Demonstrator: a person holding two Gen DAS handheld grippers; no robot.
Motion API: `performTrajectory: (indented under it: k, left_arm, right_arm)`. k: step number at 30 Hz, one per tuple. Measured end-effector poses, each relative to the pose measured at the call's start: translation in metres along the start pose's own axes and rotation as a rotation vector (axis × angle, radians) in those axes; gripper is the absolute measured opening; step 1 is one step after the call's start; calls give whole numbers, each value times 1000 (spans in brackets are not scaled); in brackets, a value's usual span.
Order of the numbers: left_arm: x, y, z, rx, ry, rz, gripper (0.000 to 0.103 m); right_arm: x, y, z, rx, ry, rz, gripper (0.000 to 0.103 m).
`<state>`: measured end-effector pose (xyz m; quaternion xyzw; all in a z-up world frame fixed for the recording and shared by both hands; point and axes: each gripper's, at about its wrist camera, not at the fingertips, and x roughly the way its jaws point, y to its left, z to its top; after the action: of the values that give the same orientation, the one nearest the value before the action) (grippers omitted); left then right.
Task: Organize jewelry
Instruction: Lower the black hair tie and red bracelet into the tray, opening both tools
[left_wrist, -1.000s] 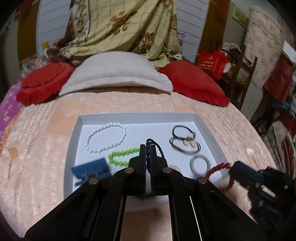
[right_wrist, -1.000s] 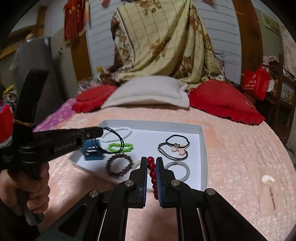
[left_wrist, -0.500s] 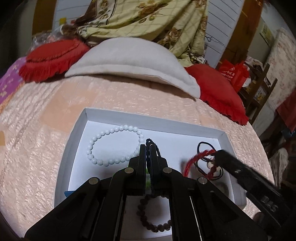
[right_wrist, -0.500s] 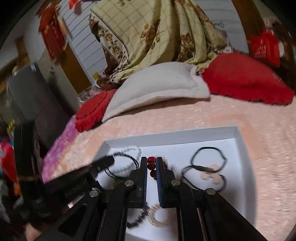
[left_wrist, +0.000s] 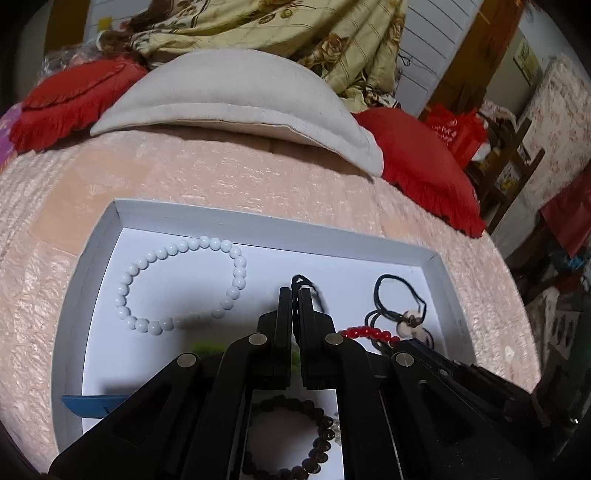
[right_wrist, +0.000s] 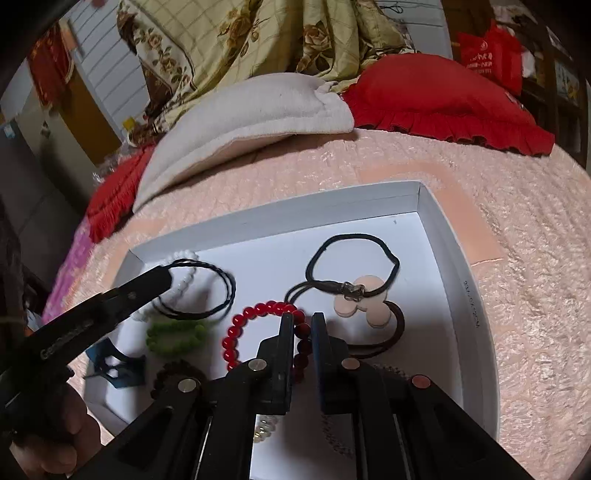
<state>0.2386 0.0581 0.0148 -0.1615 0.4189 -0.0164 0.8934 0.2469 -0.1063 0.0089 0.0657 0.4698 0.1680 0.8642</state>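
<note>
A white tray (left_wrist: 92, 254) lies on the pink bedspread; it also shows in the right wrist view (right_wrist: 443, 236). My left gripper (left_wrist: 294, 295) is shut on a black braided band (left_wrist: 306, 286), held over the tray; the band also shows in the right wrist view (right_wrist: 221, 280). My right gripper (right_wrist: 303, 321) is low in the tray with a red bead bracelet (right_wrist: 251, 314) between its slightly parted fingers. A white bead bracelet (left_wrist: 184, 284), green beads (right_wrist: 173, 336), a dark bead bracelet (left_wrist: 314, 435) and black hair ties with a pink charm (right_wrist: 362, 299) lie in the tray.
A blue card (right_wrist: 114, 365) lies at the tray's near left. A white pillow (left_wrist: 236, 99) and red cushions (left_wrist: 424, 170) lie at the far end of the bed. Shelves and red bags (left_wrist: 458, 129) stand to the right.
Both grippers have moved forward and down over the tray. The red bracelet has come down onto the tray floor and the right fingers have parted a little around it.
</note>
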Motion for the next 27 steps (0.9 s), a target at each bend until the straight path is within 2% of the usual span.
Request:
performTrajectory:
  k: [2, 5, 6, 7, 8, 9, 10, 16, 20, 25, 27]
  left_arm:
    - [0, -3, -2, 19, -9, 21, 1]
    - [2, -1, -2, 26, -8, 52, 4]
    - [3, 2, -2, 20, -1, 50, 11]
    - [3, 4, -2, 11, 2, 48, 24]
    - [2, 6, -3, 7, -2, 51, 33]
    - [0, 7, -3, 6, -10, 60, 51]
    - [-2, 9, -2, 7, -23, 71, 54]
    - [-20, 15, 3, -13, -65, 50, 56]
    - [-34, 16, -2, 5, -92, 63, 56]
    - [-67, 7, -34, 132, -118, 81, 56]
    - [-86, 8, -53, 175, -147, 114, 56]
  right_arm:
    - [5, 0, -1, -12, 25, -8, 8]
    - [6, 1, -3, -18, 34, -7, 16]
    - [5, 1, -3, -23, 33, -6, 27]
    - [3, 1, -3, -29, 25, -16, 40]
    - [0, 1, -4, -32, 16, -24, 44]
    - [-1, 0, -5, -32, 11, -23, 44]
    - [-3, 0, -5, -31, 11, -18, 44]
    - [-20, -1, -8, -48, -36, -24, 44]
    - [-34, 0, -13, -78, -64, -37, 44]
    - [-56, -9, -33, -81, -75, -24, 44]
    - [-64, -16, -43, -67, -71, -14, 44]
